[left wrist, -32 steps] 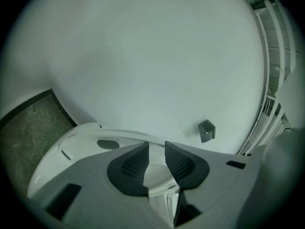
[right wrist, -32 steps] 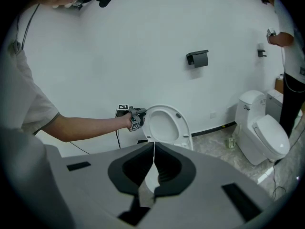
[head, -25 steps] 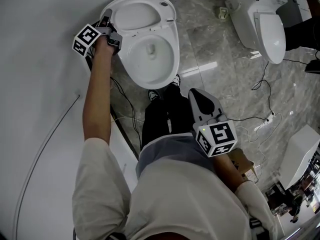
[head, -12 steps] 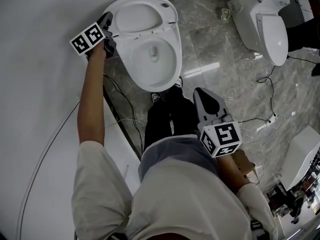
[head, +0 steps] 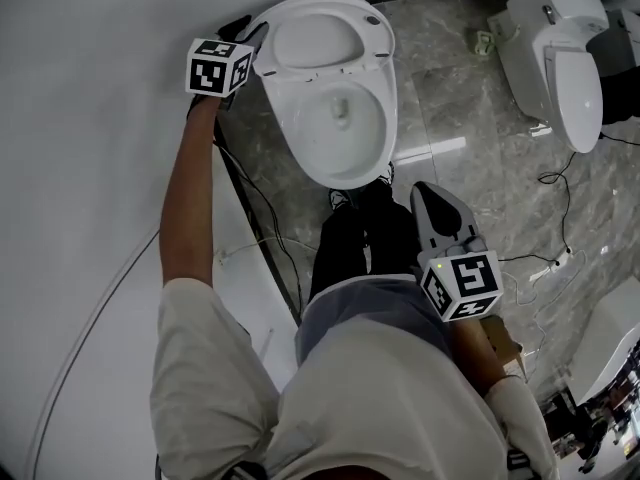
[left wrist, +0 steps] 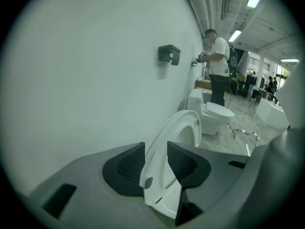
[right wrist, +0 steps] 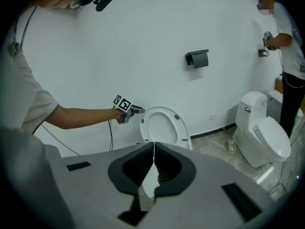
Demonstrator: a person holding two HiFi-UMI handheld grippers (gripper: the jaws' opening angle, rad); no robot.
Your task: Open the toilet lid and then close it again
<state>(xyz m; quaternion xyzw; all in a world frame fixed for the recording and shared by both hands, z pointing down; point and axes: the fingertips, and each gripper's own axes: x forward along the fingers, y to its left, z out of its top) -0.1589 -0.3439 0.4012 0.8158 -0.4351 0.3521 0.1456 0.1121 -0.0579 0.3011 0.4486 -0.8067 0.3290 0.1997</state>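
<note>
The white toilet (head: 345,118) stands against the wall with its lid (head: 320,38) raised upright. My left gripper (head: 255,33) is at the lid's left rim. In the left gripper view the lid's edge (left wrist: 178,132) runs between the jaws of the left gripper (left wrist: 156,149). Those jaws have just been opening, and the pads stand a little off the rim. My right gripper (head: 428,193) hangs in front of the bowl above my legs, shut and empty. In the right gripper view the pads of the right gripper (right wrist: 153,147) meet, with the lid (right wrist: 162,125) beyond them.
A second toilet (head: 560,58) with its lid down stands to the right on the marble floor. Cables (head: 260,218) trail beside the white wall (head: 90,168). A paper holder (right wrist: 198,58) hangs on the wall, and a person (right wrist: 288,56) stands at the far right.
My left hand has rolled over at the lid's rim, so its marker cube now faces another way, and it has risen slightly. The right gripper has stayed put.
</note>
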